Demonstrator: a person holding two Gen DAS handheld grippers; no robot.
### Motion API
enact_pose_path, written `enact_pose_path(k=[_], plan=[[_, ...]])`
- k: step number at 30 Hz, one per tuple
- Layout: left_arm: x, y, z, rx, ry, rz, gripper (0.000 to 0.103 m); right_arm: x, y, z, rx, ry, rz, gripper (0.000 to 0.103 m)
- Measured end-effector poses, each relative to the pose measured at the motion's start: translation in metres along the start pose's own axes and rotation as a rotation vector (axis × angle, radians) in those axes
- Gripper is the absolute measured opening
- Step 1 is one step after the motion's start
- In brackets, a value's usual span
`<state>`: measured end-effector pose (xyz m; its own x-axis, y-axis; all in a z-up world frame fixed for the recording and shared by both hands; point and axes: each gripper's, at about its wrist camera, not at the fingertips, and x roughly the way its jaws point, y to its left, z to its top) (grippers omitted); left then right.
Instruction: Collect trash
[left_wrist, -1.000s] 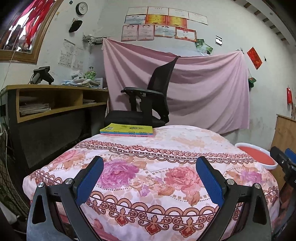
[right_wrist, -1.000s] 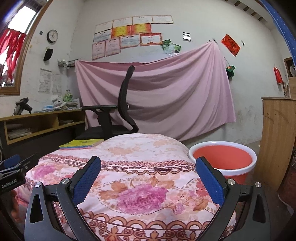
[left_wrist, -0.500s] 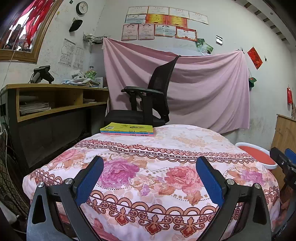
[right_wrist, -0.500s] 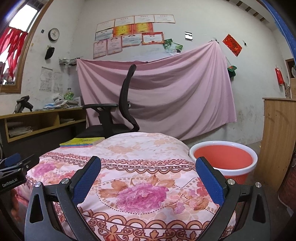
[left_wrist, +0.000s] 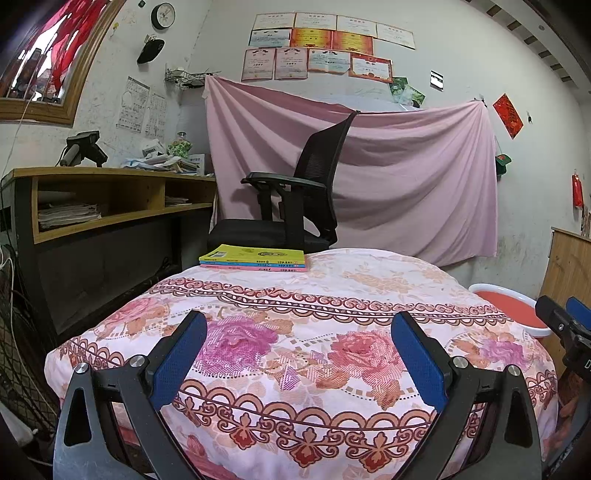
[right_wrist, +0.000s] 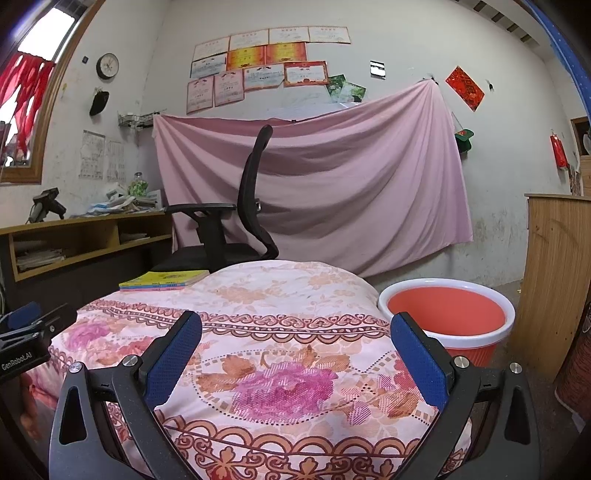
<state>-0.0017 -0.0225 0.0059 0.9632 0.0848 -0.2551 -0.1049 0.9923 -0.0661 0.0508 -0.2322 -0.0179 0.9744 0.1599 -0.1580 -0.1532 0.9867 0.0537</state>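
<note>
Floral cloth spreads under both your grippers: left gripper and right gripper hover spread wide, holding nothing. No trash shows on it. Past the left gripper lie books; right of the right gripper stands the bin. Scan low before reaching.

My right gripper hangs wide open and empty above a floral quilt. At two o'clock, an orange bucket with a white rim sits just beside the quilt. At ten o'clock, books lie stacked before a black office chair. My left gripper enters at nine o'clock.
</note>
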Motion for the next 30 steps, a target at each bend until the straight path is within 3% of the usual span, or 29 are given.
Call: enact_pose_path(k=[30], plan=[[0.0004,0.0004,0.0006,0.003,-0.002,-0.005,0.098,0.0007,-0.0002,-0.0001,0.000,0.004,0.001,0.103]])
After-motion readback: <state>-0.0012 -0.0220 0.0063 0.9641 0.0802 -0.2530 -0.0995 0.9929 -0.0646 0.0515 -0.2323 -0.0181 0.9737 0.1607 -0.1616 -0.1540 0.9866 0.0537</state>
